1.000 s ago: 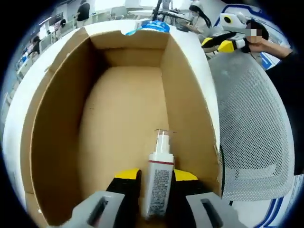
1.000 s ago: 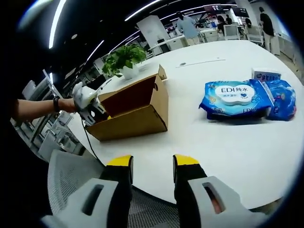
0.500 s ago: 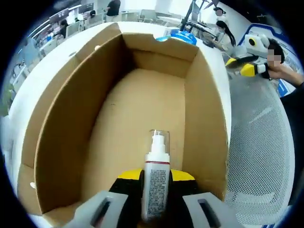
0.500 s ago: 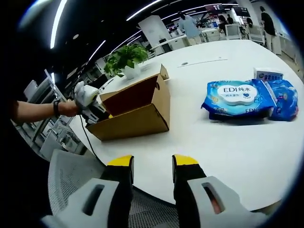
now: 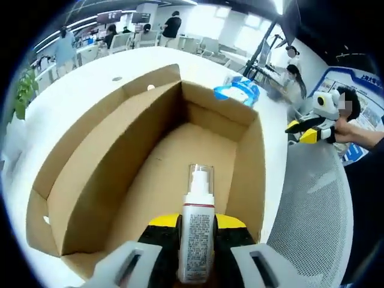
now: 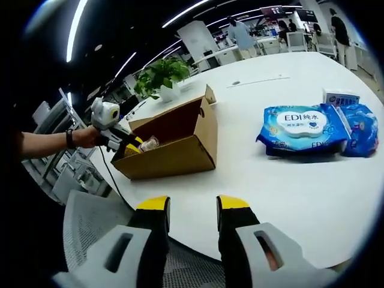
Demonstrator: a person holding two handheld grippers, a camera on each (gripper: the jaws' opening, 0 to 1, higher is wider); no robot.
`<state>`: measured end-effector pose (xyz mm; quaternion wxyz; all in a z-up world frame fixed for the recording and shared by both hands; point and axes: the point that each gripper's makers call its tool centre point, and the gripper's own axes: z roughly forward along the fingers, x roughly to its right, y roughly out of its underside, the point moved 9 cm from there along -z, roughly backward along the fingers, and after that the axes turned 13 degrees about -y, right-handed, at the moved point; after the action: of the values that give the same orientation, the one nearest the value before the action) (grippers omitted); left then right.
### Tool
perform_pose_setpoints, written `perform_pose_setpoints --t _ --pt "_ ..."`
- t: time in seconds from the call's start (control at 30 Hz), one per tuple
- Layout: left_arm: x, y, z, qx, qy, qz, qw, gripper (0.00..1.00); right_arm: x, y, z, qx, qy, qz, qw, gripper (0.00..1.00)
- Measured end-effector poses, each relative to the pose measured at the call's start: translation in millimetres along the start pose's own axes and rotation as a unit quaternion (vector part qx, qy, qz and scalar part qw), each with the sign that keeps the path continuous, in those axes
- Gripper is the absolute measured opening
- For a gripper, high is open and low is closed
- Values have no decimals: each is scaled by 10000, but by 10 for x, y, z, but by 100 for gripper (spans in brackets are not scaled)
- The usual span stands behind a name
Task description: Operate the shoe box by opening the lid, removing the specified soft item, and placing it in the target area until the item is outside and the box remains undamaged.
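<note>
Left gripper view: left claw (image 5: 196, 223) clamped on bottle (image 5: 196, 231), long axis along the jaws, above open box (image 5: 96, 180). Right claw (image 6: 188, 207) apart, empty, well away over tabletop (image 6: 282, 180).

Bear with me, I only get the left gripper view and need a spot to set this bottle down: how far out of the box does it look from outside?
Observer: From the right gripper view, the bottle pokes above the rim of the shoe box at the end by the holding hand.
Operator: Any bare table near the box?
Observer: Yes, a wide bare stretch of white table lies between the box and a blue wipes pack.
Operator: Is the other gripper free?
Observer: The right gripper has its fingers apart with nothing between them, above the table's near edge.
</note>
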<state>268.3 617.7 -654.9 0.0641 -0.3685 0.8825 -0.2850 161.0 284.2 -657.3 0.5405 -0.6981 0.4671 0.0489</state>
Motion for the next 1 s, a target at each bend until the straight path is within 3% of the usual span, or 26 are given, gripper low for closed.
perform_pose_setpoints --t 0.23,0.5,0.8,1.0 --pt "108 -164 -52 196 218 115 9995 20 -56 -147 64 -6 -175 -202 9996 28" --pt "316 -411 -146 462 752 294 9957 20 -179 -452 122 -43 -586 -777 9952 28" --pt "626 -679 -244 711 1354 754 9854 20 -330 -838 166 -57 -1014 -1488 9836 29" --pt "820 -797 -289 774 1735 1096 9757 20 -405 -936 228 -445 -1321 -2068 9684 31"
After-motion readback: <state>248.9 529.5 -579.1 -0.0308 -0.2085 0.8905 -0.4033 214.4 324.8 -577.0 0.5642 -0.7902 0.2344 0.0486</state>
